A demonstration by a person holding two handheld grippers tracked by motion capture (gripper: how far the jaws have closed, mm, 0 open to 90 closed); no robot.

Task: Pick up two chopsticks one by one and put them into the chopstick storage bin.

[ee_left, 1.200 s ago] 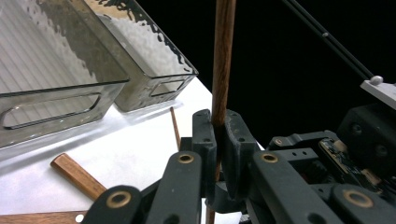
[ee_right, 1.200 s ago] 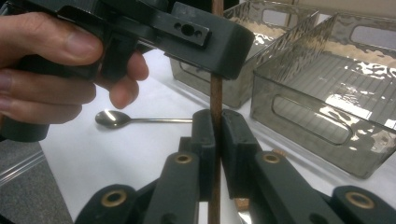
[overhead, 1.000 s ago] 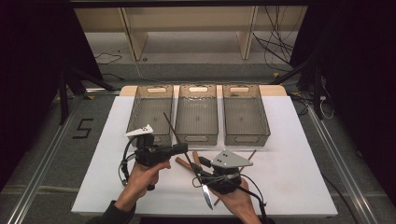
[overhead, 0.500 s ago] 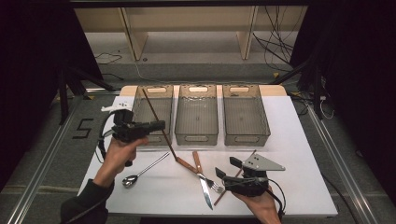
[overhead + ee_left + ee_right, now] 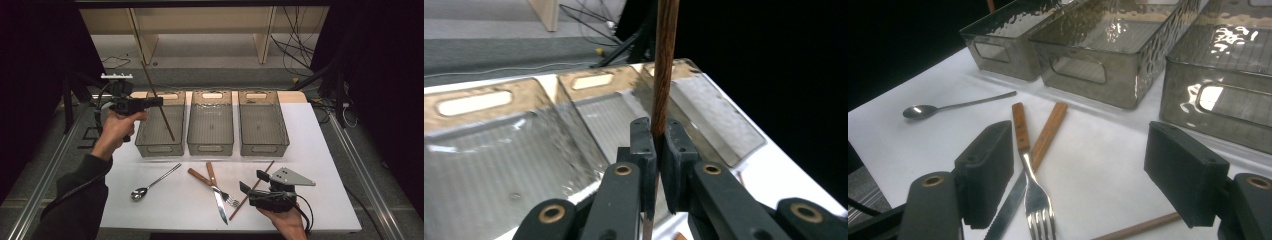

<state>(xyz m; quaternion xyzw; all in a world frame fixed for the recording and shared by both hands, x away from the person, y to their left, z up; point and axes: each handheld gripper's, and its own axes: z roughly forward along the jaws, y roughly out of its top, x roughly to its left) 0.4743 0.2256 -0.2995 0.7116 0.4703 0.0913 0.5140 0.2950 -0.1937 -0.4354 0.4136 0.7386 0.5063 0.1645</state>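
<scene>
Item one: the left gripper (image 5: 159,101) is being held up over the left bin (image 5: 161,125), its jaws clamping tight on a dark wooden chopstick (image 5: 156,99). The stick is slanting, its upper end rising behind the bin toward the floor beyond the table and its lower end hanging over the bin's inside. In the left gripper view the chopstick (image 5: 663,70) is running upright between the two black pads (image 5: 644,150) (no gap is showing on either side).

Item two: the right gripper (image 5: 251,182) is resting low near the front edge of the white table (image 5: 325,150), its jaws having just been opening and now standing wide with nothing pressed between them. In the right gripper view a second chopstick (image 5: 1138,226) is lying on the table beneath the right-hand jaw.

Item three: a fork (image 5: 219,184) and a knife (image 5: 209,192), both wooden-handled, are lying crossed just left of the right gripper. A spoon (image 5: 154,182) is lying apart to their left.

Item four: the middle bin (image 5: 211,122) and right bin (image 5: 262,122) are standing in a row beside the left one, nothing showing in them.
</scene>
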